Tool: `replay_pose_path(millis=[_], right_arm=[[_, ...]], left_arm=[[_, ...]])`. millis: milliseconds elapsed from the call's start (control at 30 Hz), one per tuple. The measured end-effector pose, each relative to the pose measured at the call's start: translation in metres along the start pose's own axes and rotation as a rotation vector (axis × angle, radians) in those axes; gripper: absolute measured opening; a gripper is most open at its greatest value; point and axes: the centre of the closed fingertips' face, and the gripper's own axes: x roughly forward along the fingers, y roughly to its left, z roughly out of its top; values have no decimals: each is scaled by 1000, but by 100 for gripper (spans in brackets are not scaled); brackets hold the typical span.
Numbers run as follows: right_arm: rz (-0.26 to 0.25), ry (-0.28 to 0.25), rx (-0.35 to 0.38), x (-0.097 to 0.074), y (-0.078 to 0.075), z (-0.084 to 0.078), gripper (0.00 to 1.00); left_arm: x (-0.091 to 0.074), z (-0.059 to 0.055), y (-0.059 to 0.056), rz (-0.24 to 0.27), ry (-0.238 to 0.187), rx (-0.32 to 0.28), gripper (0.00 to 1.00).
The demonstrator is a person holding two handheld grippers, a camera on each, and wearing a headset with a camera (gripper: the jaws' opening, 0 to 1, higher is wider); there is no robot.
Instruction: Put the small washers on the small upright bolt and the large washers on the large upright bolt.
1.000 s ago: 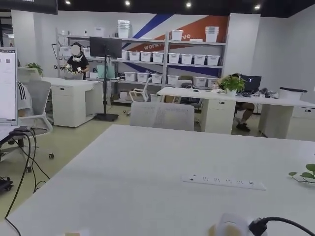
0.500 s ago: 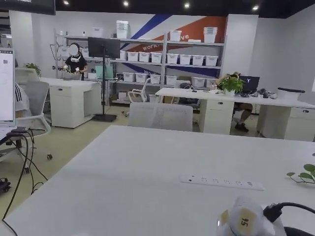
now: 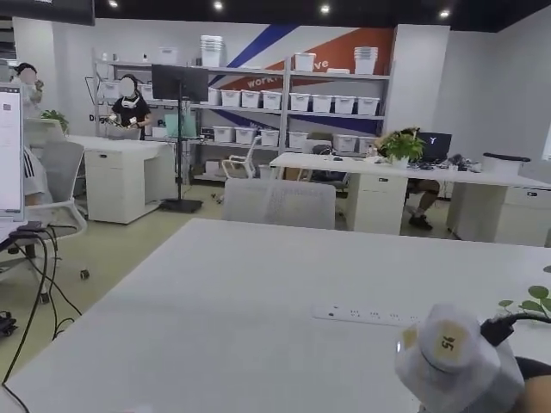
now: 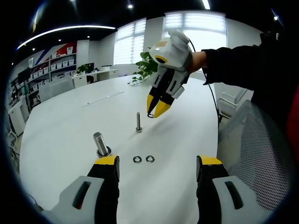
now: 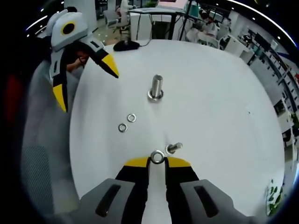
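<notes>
On the white table (image 4: pixel 70 126) stand a thick upright bolt (image 4: pixel 100 144) and a thin upright bolt (image 4: pixel 138 122). Two small washers (image 4: pixel 137 159) lie flat in front of them. In the left gripper view my left gripper (image 4: pixel 159 161) is open over the table's near edge, with nothing between its jaws. My right gripper (image 4: pixel 152 113) hangs above the thin bolt, shut on a washer. In the right gripper view that washer (image 5: pixel 157 157) sits in the shut tips (image 5: pixel 157 161), just left of the thin bolt (image 5: pixel 174 148). The thick bolt (image 5: pixel 156 87) stands beyond, with the left gripper (image 5: pixel 86 83) open at upper left.
A power strip (image 3: pixel 366 317) lies on the table, with a small plant (image 3: pixel 534 301) at its right edge. A mesh chair (image 4: pixel 252 154) stands close on the right of the left gripper view. A dark mouse and cable (image 5: pixel 126 45) lie at the table's far edge.
A gripper's white body has risen into the lower right of the head view. The head camera has shifted a little.
</notes>
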Motion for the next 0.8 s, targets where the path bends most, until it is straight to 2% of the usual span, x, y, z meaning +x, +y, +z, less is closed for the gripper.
replay_pose_path(millis=[367, 800], right_arm=[[-34, -25, -11, -3, -17, 15, 14], [-42, -10, 1, 7, -30, 12, 14]], left_arm=[[0, -1, 1, 4, 1, -3, 66], [0, -1, 3, 10, 1, -7, 66]])
